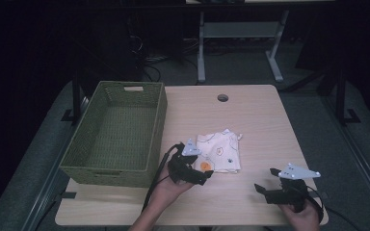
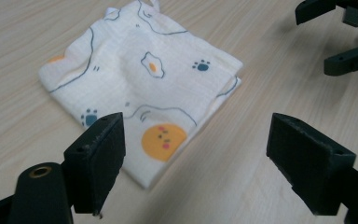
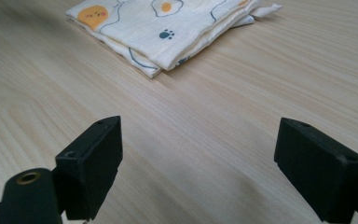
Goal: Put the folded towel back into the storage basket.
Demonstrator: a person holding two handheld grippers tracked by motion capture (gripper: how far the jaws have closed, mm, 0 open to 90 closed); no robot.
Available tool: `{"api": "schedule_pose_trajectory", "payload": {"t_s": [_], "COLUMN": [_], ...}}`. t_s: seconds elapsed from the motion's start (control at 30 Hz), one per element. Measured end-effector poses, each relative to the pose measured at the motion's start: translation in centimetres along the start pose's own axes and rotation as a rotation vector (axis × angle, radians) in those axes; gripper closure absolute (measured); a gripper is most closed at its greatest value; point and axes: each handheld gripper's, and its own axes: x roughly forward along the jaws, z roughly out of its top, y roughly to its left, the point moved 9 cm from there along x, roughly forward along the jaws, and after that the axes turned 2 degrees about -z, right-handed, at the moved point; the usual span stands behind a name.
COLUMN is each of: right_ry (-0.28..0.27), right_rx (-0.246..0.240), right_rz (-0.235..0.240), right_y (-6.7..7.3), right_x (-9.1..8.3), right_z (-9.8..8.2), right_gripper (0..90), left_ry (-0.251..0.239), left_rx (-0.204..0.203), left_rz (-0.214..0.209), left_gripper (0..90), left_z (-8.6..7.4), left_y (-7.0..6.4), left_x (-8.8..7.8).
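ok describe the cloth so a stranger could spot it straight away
On the wooden table, right of the green basket, a folded cloth lies flat just beyond the open left gripper. It is cream, printed with fried eggs, blue paw prints and an orange face.

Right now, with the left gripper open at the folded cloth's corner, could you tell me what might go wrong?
The left gripper may pinch only the top layer of the folded cloth, so it unfolds when lifted. Lifted toward the green basket, a hanging corner could catch its rim. The right gripper is too far away to help.
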Motion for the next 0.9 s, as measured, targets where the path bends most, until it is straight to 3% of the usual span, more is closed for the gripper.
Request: {"api": "schedule_pose_trajectory", "payload": {"t_s": [0.27,0.53,0.8,0.9], "right_ry": [0.003,0.002,-0.001,-0.002], "right_rx": [-0.011,-0.004,-0.013,-0.019], "right_rz": [0.005,0.013,0.015,0.016], "right_y": [0.1,0.1,0.2,0.3], "right_x": [0.0,0.0,0.0,0.0], "right_z": [0.0,0.1,0.1,0.1], "right_gripper": [14.9,14.9,14.9,14.9], "left_ry": [0.031,0.090,0.115,0.136], "left_rx": [-0.003,0.041,0.007,0.020], "left_rz": [0.007,0.026,0.002,0.015], "left_gripper": [23.0,23.4,27.0,28.1], "left_z": [2.0,3.0,3.9,4.0], "left_y": [0.7,1.0,1.7,2.2], "left_x": [1.8,3.7,5.5,6.2]}}
